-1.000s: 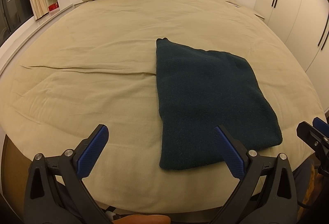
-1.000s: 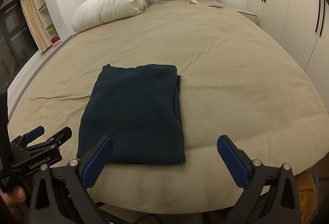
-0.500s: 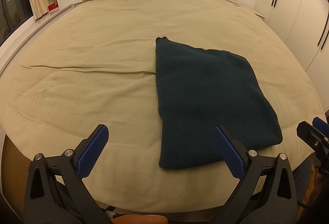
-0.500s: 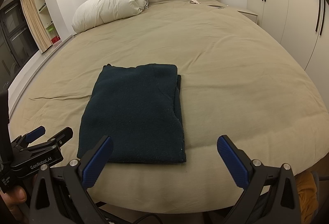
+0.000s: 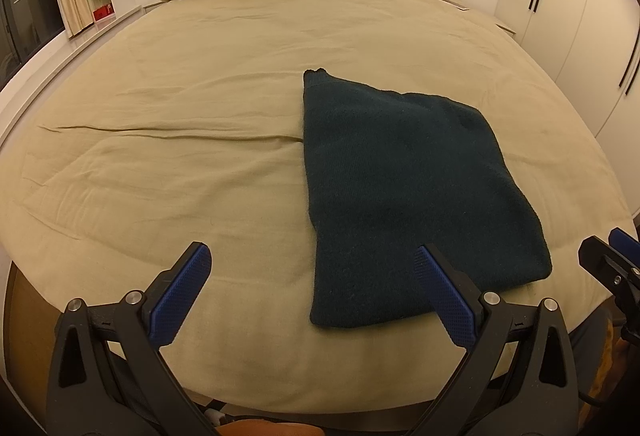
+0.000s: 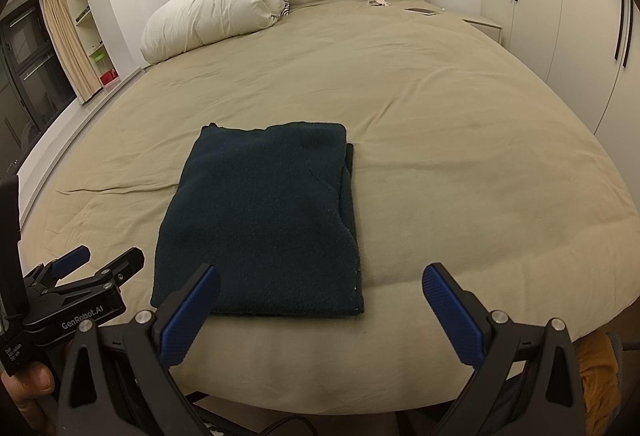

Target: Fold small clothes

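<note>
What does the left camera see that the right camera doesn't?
Only the left wrist view shows the left tongs wide open up close, with the right tongs at its right edge. Only the right wrist view shows the right tongs open up close, a thumb gripping the left handle, and the layered right edge of the folded dark green cloth. Both show that cloth lying flat on the beige bed, and the white duvet by the headboard.

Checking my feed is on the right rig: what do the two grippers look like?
Both the left gripper and the right gripper have black triangular cut-out frames with silver bolts and blue dotted fingers. The left's body reads "GenRobot.AI" in white.
</note>
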Demonstrator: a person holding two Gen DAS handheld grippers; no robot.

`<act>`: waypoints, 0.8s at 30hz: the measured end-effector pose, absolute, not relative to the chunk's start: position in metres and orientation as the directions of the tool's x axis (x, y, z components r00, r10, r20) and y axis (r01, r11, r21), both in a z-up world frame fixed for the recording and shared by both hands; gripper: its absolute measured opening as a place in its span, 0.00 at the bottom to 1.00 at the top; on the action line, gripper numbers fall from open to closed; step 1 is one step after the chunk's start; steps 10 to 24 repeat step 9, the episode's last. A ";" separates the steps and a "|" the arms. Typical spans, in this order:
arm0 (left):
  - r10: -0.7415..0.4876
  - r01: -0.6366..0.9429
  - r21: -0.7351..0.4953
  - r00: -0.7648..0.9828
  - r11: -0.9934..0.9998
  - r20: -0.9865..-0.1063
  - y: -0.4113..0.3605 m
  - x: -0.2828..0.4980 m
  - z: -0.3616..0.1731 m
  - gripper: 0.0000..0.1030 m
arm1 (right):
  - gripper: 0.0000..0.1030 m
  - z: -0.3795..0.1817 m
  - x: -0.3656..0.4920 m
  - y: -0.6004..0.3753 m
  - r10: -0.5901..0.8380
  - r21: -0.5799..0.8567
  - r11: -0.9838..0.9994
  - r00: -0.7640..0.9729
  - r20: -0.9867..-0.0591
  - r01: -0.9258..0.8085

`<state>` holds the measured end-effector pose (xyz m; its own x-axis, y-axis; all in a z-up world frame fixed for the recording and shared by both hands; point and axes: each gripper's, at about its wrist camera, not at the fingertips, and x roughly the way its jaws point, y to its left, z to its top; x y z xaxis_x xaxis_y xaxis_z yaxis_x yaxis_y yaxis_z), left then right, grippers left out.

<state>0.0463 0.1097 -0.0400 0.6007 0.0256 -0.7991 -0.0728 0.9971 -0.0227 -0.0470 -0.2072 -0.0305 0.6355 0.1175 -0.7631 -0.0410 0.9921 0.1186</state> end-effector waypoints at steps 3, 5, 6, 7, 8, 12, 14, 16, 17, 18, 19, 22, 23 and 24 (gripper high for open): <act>0.024 -0.070 -0.022 0.599 0.997 -0.800 0.110 0.045 -0.040 1.00 | 1.00 -0.031 -0.048 -0.207 0.117 0.118 0.992 0.636 -0.763 -0.041; 0.023 -0.069 -0.023 0.597 0.997 -0.802 0.110 0.045 -0.040 1.00 | 1.00 -0.031 -0.048 -0.207 0.118 0.119 0.992 0.635 -0.763 -0.042; 0.022 -0.069 -0.024 0.598 0.997 -0.802 0.110 0.045 -0.040 1.00 | 1.00 -0.031 -0.048 -0.207 0.118 0.119 0.992 0.636 -0.763 -0.041; 0.022 -0.072 -0.026 0.599 0.997 -0.800 0.110 0.043 -0.040 1.00 | 1.00 -0.031 -0.049 -0.206 0.118 0.119 0.992 0.636 -0.763 -0.041; 0.022 -0.072 -0.026 0.600 0.997 -0.800 0.111 0.044 -0.039 1.00 | 1.00 -0.032 -0.050 -0.205 0.118 0.119 0.992 0.636 -0.763 -0.041; 0.023 -0.072 -0.026 0.600 0.997 -0.800 0.112 0.044 -0.039 1.00 | 1.00 -0.031 -0.049 -0.206 0.118 0.119 0.992 0.636 -0.763 -0.040; 0.023 -0.072 -0.026 0.600 0.997 -0.800 0.112 0.044 -0.039 1.00 | 1.00 -0.031 -0.049 -0.206 0.118 0.119 0.992 0.636 -0.763 -0.040; 0.023 -0.072 -0.026 0.600 0.997 -0.800 0.112 0.044 -0.039 1.00 | 1.00 -0.031 -0.049 -0.206 0.118 0.119 0.992 0.636 -0.763 -0.040; 0.023 -0.072 -0.026 0.600 0.997 -0.800 0.112 0.044 -0.039 1.00 | 1.00 -0.031 -0.049 -0.206 0.118 0.119 0.992 0.636 -0.763 -0.040; 0.023 -0.072 -0.026 0.600 0.997 -0.800 0.112 0.044 -0.039 1.00 | 1.00 -0.031 -0.049 -0.206 0.118 0.119 0.992 0.636 -0.763 -0.040; 0.023 -0.072 -0.026 0.600 0.997 -0.800 0.112 0.044 -0.039 1.00 | 1.00 -0.031 -0.049 -0.206 0.118 0.119 0.992 0.636 -0.763 -0.040; 0.023 -0.072 -0.026 0.600 0.997 -0.800 0.112 0.044 -0.039 1.00 | 1.00 -0.031 -0.049 -0.206 0.118 0.119 0.992 0.636 -0.763 -0.040; 0.023 -0.072 -0.026 0.600 0.997 -0.800 0.112 0.044 -0.039 1.00 | 1.00 -0.031 -0.049 -0.206 0.118 0.119 0.992 0.636 -0.763 -0.040; 0.023 -0.072 -0.026 0.600 0.997 -0.800 0.112 0.044 -0.039 1.00 | 1.00 -0.031 -0.049 -0.206 0.118 0.119 0.992 0.636 -0.763 -0.040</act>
